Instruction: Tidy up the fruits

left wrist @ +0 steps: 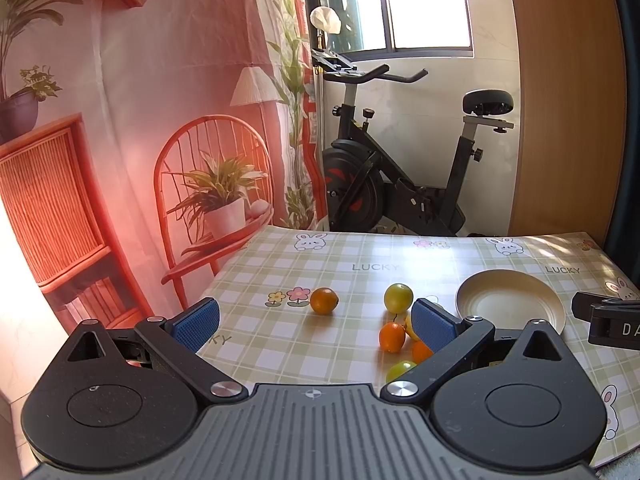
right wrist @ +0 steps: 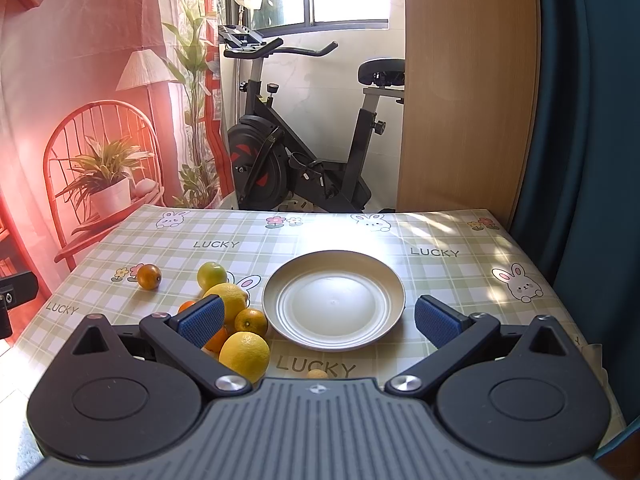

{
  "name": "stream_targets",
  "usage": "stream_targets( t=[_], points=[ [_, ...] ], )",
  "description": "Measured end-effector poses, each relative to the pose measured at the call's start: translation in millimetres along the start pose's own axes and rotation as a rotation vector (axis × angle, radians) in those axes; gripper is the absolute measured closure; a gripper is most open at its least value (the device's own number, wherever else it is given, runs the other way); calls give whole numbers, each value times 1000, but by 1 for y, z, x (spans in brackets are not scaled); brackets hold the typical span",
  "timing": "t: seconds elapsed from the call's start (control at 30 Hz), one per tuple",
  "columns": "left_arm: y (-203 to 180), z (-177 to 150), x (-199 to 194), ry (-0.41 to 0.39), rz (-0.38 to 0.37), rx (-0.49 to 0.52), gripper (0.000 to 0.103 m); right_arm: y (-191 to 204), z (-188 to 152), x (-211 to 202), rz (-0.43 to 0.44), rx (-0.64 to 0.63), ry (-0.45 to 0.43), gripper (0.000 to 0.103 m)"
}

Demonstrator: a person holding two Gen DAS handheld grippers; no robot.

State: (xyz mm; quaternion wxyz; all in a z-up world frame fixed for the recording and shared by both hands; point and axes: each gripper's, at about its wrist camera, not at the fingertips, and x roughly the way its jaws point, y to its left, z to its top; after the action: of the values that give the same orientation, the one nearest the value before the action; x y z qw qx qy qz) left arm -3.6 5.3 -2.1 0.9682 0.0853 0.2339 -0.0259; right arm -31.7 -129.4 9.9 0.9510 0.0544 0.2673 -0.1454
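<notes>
Plate point(right wrist: 394, 300) holds nothing (fruits point(right wrist: 244, 350) lie beside it).

Left gripper point(left wrist: 316, 322) low in the near part of the view, jaws wide apart, blue pads point(left wrist: 196, 324) bare, nothing between them. Beyond, a table with a checked cloth point(left wrist: 280, 344), printed with rabbits, flowers and the word LUCKY. One orange fruit point(left wrist: 324, 300) alone near the middle. To the right of it a green-yellow fruit point(left wrist: 398, 297), and nearer, a small cluster: an orange point(left wrist: 392, 337), a second orange point(left wrist: 421, 352), a yellow-green one point(left wrist: 400, 370), partly hidden behind the right finger. Cream plate point(left wrist: 476, 300) on the right, nothing on it. At the far right edge, part of the right gripper point(left wrist: 610, 318); jaws not readable. Exercise bike point(left wrist: 400, 168) behind the table.
</notes>
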Motion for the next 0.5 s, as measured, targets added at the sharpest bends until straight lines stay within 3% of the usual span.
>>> stream_targets(
  t=[0.5],
  points=[
    [0,-1,0,2,0,0,0,0,-1,-1,0,0,-1,0]
  ],
)
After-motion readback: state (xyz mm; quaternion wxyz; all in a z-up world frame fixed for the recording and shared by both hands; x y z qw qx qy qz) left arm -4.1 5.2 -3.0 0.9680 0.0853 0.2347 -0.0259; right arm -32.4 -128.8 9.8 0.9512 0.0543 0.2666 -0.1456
